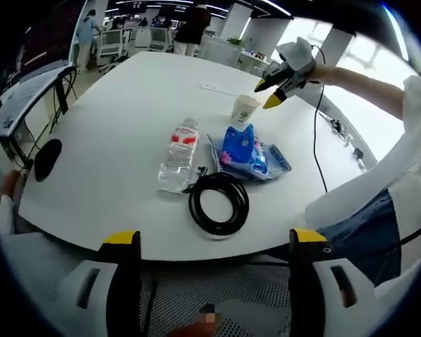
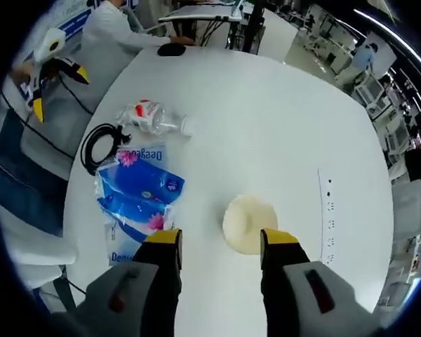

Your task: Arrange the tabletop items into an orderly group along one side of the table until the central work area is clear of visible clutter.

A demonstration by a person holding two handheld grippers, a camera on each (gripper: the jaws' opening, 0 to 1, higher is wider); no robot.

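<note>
The right claw (image 2: 217,242) hovers open and empty above the white paper cup (image 2: 248,223), likely to grasp it. The left claw (image 1: 214,242) waits open, empty, off the white tabletop (image 1: 126,105)'s near edge, where the clear plastic bottle (image 1: 178,156), blue tissue pack (image 1: 247,153) and black coiled cable (image 1: 218,203) cluster.

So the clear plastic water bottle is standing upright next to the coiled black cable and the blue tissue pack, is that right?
Not quite. The clear plastic water bottle with the red label is lying on its side, not upright, as the left gripper view shows. The rest holds: it rests on the white table beside the coiled black cable and the blue tissue pack.
</note>
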